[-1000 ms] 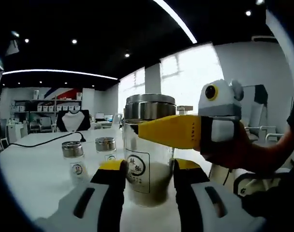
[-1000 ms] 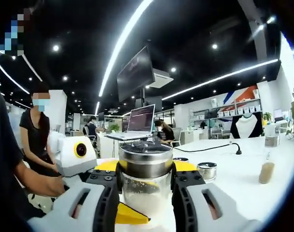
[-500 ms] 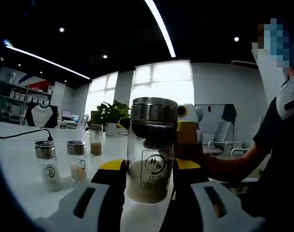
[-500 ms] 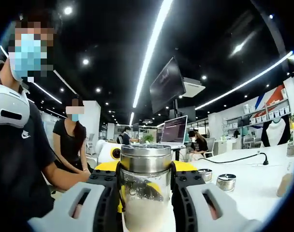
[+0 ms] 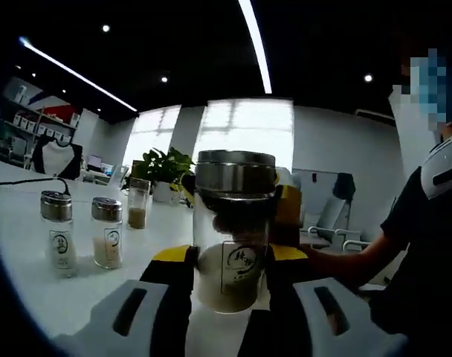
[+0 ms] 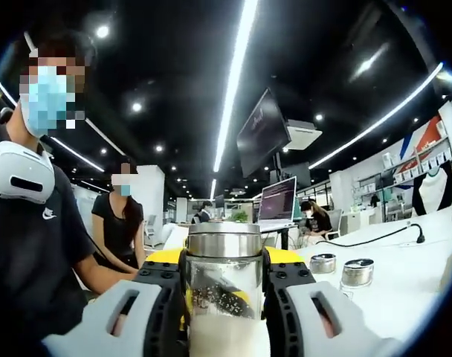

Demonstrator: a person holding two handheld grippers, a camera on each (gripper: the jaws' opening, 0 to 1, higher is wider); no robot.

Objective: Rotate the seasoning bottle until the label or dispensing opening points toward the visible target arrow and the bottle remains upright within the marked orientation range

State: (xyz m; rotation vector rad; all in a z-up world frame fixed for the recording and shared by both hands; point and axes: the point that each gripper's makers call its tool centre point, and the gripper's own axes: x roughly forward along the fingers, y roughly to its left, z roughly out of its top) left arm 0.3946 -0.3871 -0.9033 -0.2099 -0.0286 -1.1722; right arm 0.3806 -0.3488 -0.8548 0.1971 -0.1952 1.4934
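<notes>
Since the earlier frames, both cameras have been swinging around the seasoning bottle [image 5: 234, 230], so the plant [image 5: 165, 172] and window are now sitting behind it in the left gripper view, and its printed label is appearing lower on the glass.

The left hand-held gripper [image 5: 230, 260] is clamping the lower glass body between its yellow-tipped jaws. The right hand-held gripper [image 6: 224, 271] is gripping the same bottle just under its steel cap. The bottle is lying straight ahead of each gripper, between the jaws, with its long axis standing upright; the two grippers are facing it from opposite sides, so neither looks nearer. No target arrow is showing, so how far the turn has to go cannot be judged.

The bottle is sitting low over the white table [image 5: 33, 286], though contact is hidden. Three smaller shakers [image 5: 107, 232] are standing well apart to its side. The room is an open office with strip lights, a hanging monitor [image 6: 263, 128] and people seated beyond.
</notes>
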